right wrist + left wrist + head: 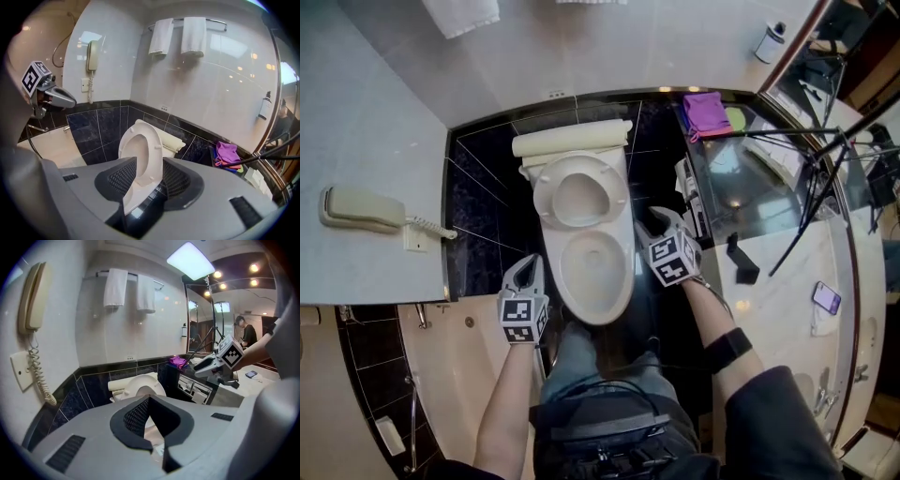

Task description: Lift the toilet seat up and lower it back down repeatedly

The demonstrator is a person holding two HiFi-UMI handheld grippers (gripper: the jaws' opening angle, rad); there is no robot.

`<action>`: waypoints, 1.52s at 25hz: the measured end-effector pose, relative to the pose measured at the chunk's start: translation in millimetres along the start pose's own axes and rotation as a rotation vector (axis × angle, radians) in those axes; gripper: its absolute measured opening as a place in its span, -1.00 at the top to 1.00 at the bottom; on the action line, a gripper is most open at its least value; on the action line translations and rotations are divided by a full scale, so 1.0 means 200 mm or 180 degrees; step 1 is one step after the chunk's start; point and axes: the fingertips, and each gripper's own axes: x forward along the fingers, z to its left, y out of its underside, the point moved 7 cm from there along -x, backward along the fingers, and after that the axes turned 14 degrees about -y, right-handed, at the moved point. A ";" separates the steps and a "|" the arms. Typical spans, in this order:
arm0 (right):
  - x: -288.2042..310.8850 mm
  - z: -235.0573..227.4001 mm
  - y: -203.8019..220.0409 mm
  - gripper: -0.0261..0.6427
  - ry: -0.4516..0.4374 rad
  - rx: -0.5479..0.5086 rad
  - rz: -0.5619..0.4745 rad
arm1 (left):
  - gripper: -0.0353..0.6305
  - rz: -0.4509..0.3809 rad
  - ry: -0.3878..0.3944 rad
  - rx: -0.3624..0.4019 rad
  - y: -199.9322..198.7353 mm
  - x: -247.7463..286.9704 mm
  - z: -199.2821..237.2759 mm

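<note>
At the far left a beige corded wall telephone (361,208) hangs on the pale wall. Right of it, the left tool (526,270) hovers beside the left flank of the white ceramic toilet bowl (595,272), apart from it. In the left gripper view its two dark jaws meet at the tips, with nothing between them.

In the middle, the white oval plastic toilet seat (614,199) stands raised, leaning back toward the dark tiled wall, and the bowl lies open below it.

The right tool (656,221) sits close by the seat's right edge. In the right gripper view its jaws stand wide apart with the upright seat (154,152) between them. The seat seems to clear both pads, though the gap on the left side is hard to read.

Further right, a purple folded cloth (705,111) lies near the back wall. A purple-cased phone (826,297) rests on the pale marble worktop (778,272), toward its right edge.
</note>
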 end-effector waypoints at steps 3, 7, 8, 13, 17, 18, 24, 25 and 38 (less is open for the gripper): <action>0.18 -0.07 -0.05 0.31 0.0044 -0.0322 0.0157 | 0.89 0.0007 0.0025 0.0077 0.01 0.12 0.01; 0.44 -0.16 -0.11 0.23 0.0088 -0.0663 0.0314 | 0.89 0.0036 0.0069 0.0105 0.04 0.27 0.03; 0.51 -0.18 -0.12 0.22 0.0080 -0.0719 0.0345 | 0.89 0.0047 0.0080 0.0103 0.05 0.30 0.04; 0.80 -0.31 -0.19 0.22 0.0088 -0.0908 0.0479 | 0.89 0.0113 0.0143 0.0076 0.11 0.44 0.07; 0.97 -0.38 -0.24 0.23 0.0149 -0.1009 0.0521 | 0.89 0.0144 0.0169 0.0037 0.15 0.52 0.11; 1.01 -0.39 -0.24 0.23 0.0159 -0.1037 0.0533 | 0.89 0.0162 0.0186 0.0022 0.15 0.53 0.12; 1.17 -0.45 -0.27 0.32 0.0129 -0.1094 0.0599 | 0.89 0.0239 0.0198 -0.0022 0.21 0.59 0.17; 1.19 -0.46 -0.27 0.32 0.0116 -0.1113 0.0614 | 0.89 0.0245 0.0199 -0.0025 0.22 0.60 0.18; 1.19 -0.41 -0.27 0.66 0.0104 -0.1173 0.0628 | 0.89 0.0431 0.0250 -0.0095 0.36 0.61 0.12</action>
